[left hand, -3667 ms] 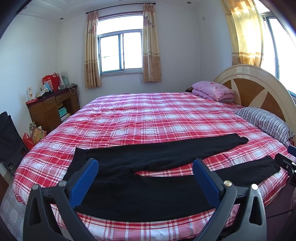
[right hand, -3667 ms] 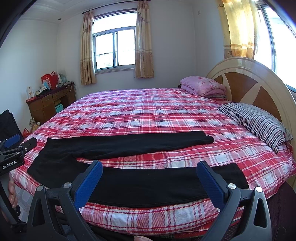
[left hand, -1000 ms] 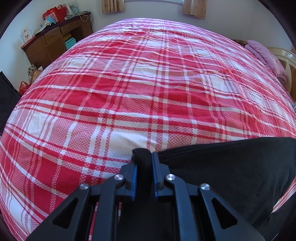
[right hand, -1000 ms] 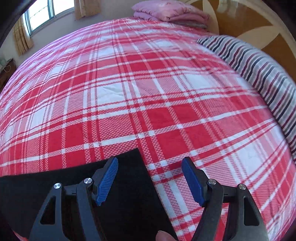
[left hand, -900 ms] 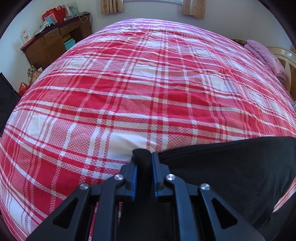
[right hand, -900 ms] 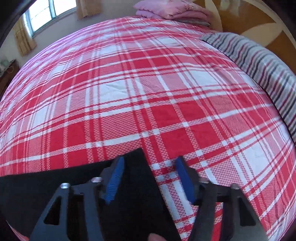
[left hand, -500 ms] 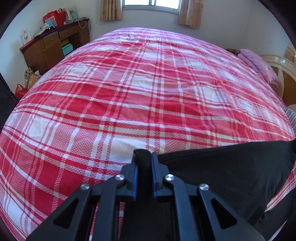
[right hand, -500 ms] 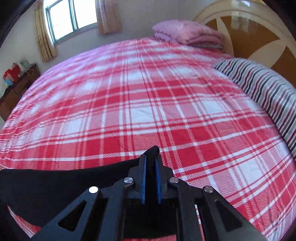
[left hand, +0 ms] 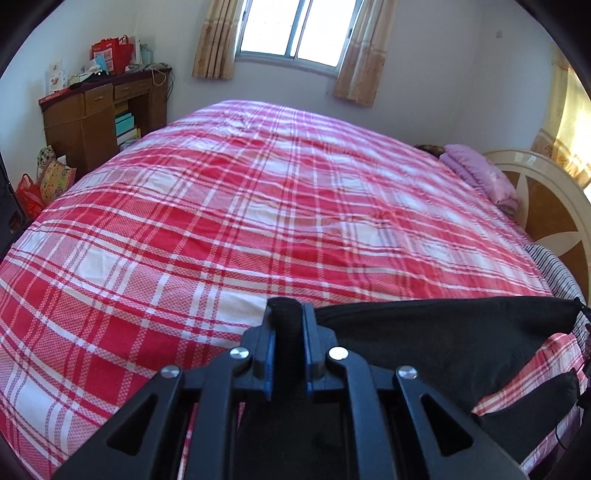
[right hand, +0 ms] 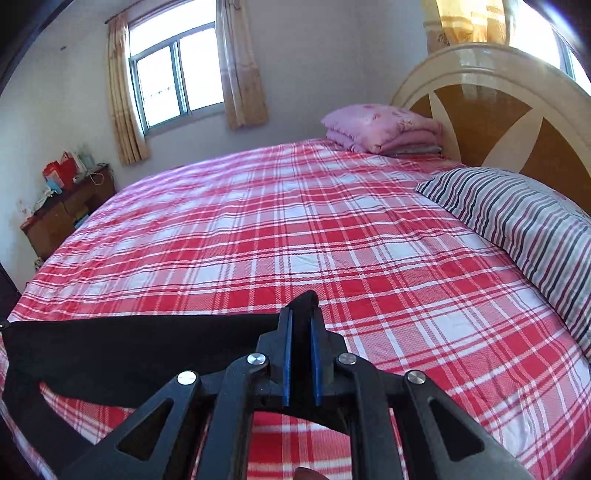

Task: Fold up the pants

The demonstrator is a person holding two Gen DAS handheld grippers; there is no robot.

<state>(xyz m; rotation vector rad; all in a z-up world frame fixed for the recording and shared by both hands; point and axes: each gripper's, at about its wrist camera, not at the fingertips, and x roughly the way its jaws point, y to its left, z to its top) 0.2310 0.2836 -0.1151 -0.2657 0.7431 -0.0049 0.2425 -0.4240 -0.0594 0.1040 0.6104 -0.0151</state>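
Observation:
The black pants (left hand: 443, 343) hang stretched between my two grippers above the red plaid bed (left hand: 258, 221). My left gripper (left hand: 287, 314) is shut on one end of the pants; a bunch of black cloth sticks up between its blue pads. The cloth runs off to the right, and a lower part (left hand: 528, 406) droops toward the bed. My right gripper (right hand: 301, 314) is shut on the other end of the pants (right hand: 147, 343), which stretch off to the left with a fold sagging below.
A striped pillow (right hand: 517, 221) and folded pink bedding (right hand: 384, 127) lie by the round headboard (right hand: 498, 92) on the right. A wooden desk (left hand: 92, 114) with clutter stands at the far left wall. A window (left hand: 295, 29) is at the back.
Both grippers have lifted and tilted up, raising the pants off the bed. The right gripper, open a second ago, has shut on the pants.

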